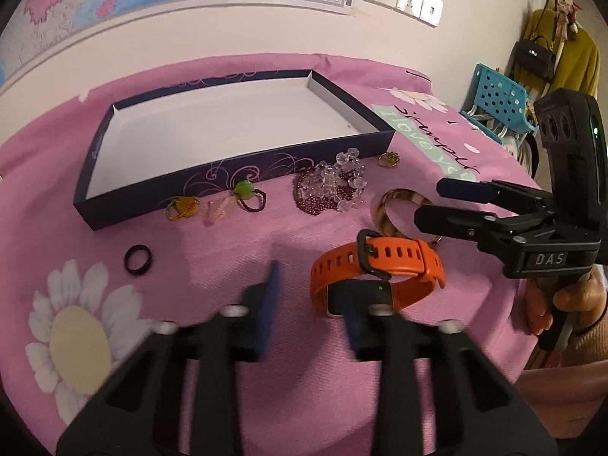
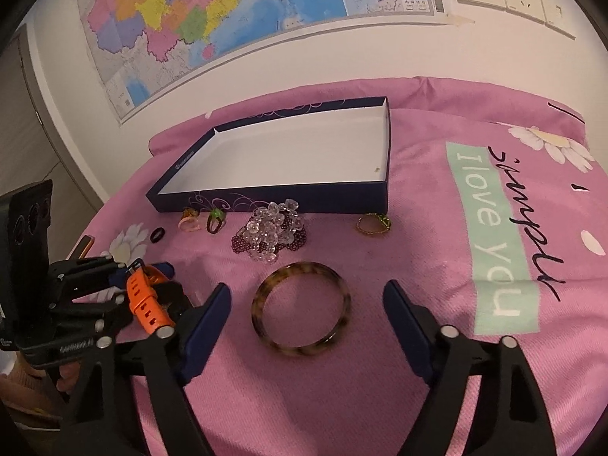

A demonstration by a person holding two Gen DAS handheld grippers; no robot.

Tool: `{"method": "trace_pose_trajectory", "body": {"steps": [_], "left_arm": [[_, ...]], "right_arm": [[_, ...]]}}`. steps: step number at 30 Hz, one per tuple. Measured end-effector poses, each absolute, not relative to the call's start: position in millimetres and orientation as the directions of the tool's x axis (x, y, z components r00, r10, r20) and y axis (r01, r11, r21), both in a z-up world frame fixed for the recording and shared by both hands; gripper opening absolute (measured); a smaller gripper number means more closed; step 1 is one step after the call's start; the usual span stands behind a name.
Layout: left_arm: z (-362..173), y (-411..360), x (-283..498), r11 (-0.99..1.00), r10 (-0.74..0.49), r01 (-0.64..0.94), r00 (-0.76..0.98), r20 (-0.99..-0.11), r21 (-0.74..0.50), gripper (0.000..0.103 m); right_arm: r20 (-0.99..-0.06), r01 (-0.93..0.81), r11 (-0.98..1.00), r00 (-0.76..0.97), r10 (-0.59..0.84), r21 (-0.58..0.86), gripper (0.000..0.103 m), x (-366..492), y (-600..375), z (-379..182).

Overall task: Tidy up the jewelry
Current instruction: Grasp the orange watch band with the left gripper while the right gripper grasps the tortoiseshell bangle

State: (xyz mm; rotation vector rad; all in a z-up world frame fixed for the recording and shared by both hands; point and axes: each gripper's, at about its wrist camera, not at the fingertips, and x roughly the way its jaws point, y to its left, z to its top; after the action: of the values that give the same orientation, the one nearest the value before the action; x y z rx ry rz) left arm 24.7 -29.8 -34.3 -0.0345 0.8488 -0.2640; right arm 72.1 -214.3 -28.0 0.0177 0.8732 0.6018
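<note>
An orange-strapped watch (image 1: 376, 273) lies on the pink cloth just ahead of my left gripper (image 1: 315, 304), which is open; its right finger touches the watch face. The watch also shows in the right wrist view (image 2: 146, 296). My right gripper (image 2: 307, 315) is open with a tortoiseshell bangle (image 2: 300, 309) lying between its fingers. The bangle (image 1: 395, 212) sits partly behind the right gripper (image 1: 429, 205) in the left wrist view. An empty navy box lid (image 1: 228, 190) (image 2: 273, 197) lies beyond. Bead bracelets (image 1: 330, 186) (image 2: 269, 235), several rings (image 1: 247, 193) (image 2: 216, 220) and a black ring (image 1: 138, 259) lie before it.
A gold ring with a green stone (image 2: 374, 224) (image 1: 389, 159) lies near the box's right corner. The pink cloth (image 2: 418, 235) covers the table. A wall with a map (image 2: 228, 11) stands behind. A blue basket (image 1: 497, 102) and hanging bags are at far right.
</note>
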Motion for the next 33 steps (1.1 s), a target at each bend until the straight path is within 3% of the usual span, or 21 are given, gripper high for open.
{"method": "trace_pose_trajectory", "body": {"steps": [2, 12, 16, 18, 23, 30, 33], "left_arm": [[-35.6, -27.0, 26.4, 0.964, -0.259, 0.212, 0.624, -0.737, -0.159, 0.008], [-29.5, 10.1, 22.3, 0.980, -0.190, 0.073, 0.634, -0.750, -0.186, 0.007], [-30.8, 23.7, 19.2, 0.982, -0.169, 0.042, 0.627, -0.761, -0.184, 0.007], [-31.2, 25.7, 17.3, 0.984, -0.158, 0.037, 0.627, -0.763, -0.174, 0.009], [-29.2, 23.3, 13.7, 0.989, -0.144, 0.067, 0.637, -0.757, -0.132, 0.034], [-33.6, 20.0, 18.6, 0.986, -0.166, 0.105, 0.635, -0.755, -0.128, 0.033], [-32.9, 19.1, 20.2, 0.983, -0.183, 0.114, 0.631, -0.754, -0.142, 0.021]], "right_arm": [[-0.723, -0.486, 0.837, 0.482, 0.496, 0.250, 0.070, 74.3, -213.0, -29.2], [-0.755, -0.498, 0.835, 0.450, 0.478, 0.232, 0.056, 81.1, -204.1, -33.4], [-0.763, -0.517, 0.824, 0.429, 0.484, 0.232, 0.041, 80.6, -196.7, -33.4], [-0.767, -0.530, 0.819, 0.424, 0.481, 0.221, 0.041, 79.6, -192.8, -32.6], [-0.778, -0.529, 0.825, 0.426, 0.462, 0.200, 0.040, 83.2, -193.2, -32.0], [-0.798, -0.551, 0.826, 0.439, 0.413, 0.124, 0.034, 84.2, -187.5, -32.0], [-0.802, -0.554, 0.827, 0.451, 0.392, 0.092, 0.024, 84.7, -186.3, -32.7]]}}
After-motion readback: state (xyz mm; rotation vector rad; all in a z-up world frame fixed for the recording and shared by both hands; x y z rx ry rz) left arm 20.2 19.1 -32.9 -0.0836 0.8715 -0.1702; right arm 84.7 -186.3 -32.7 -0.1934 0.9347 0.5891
